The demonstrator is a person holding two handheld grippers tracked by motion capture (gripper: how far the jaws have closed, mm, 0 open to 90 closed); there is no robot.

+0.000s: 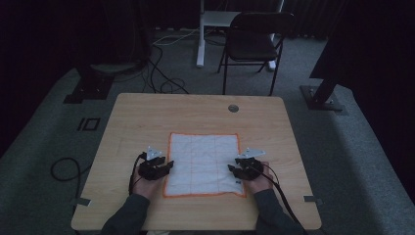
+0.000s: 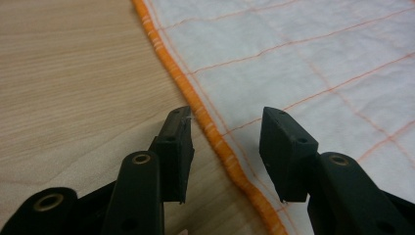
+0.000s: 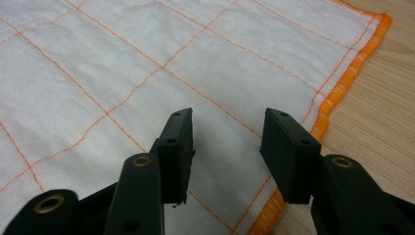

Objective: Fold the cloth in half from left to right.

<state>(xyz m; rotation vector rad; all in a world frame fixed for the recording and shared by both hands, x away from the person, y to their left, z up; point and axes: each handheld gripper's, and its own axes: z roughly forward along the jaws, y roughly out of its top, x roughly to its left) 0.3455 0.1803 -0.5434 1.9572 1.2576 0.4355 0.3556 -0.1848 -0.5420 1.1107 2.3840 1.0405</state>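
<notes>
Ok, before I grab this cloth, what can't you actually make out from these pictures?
- High view: whether the left tongs or right tongs touch the cloth; too small and dim.
- Left gripper view: the cloth's far edges, cut off by the frame; the hem runs between the open jaws, contact unclear.
- Right gripper view: the near corner of the cloth, hidden behind the jaws.

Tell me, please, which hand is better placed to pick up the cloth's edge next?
Probably the left: the left gripper straddles the cloth's orange hem with open fingers, while the right gripper hovers inside the hem.
</notes>
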